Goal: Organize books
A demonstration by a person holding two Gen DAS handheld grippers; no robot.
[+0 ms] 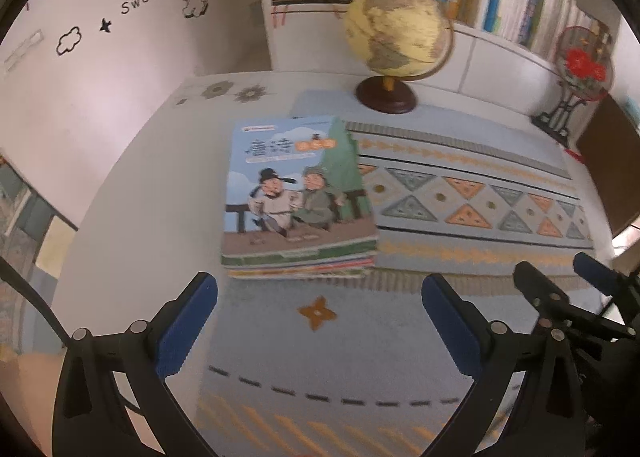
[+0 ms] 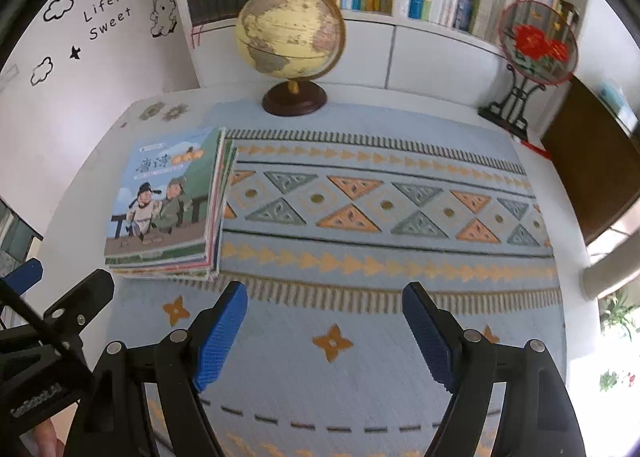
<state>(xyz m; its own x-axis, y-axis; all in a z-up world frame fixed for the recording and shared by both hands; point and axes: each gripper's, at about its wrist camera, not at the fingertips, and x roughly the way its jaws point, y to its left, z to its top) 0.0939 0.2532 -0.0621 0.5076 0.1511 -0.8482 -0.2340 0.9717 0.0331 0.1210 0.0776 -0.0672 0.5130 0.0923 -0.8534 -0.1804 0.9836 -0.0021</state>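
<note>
The patterned mat (image 2: 400, 217) covers most of the table (image 2: 80, 177); the stack of books (image 2: 164, 209) lies at the mat's left edge, its edges a little uneven, so the organizing seems near its end; the next move probably calls for squaring the stack. The wall (image 2: 48, 97) reads "Lifeis Sweet"; the cover's title is Chinese, too blurred to read. The left gripper (image 1: 320, 321) and right gripper (image 2: 324, 333) hover spread wide, holding nothing.
</note>
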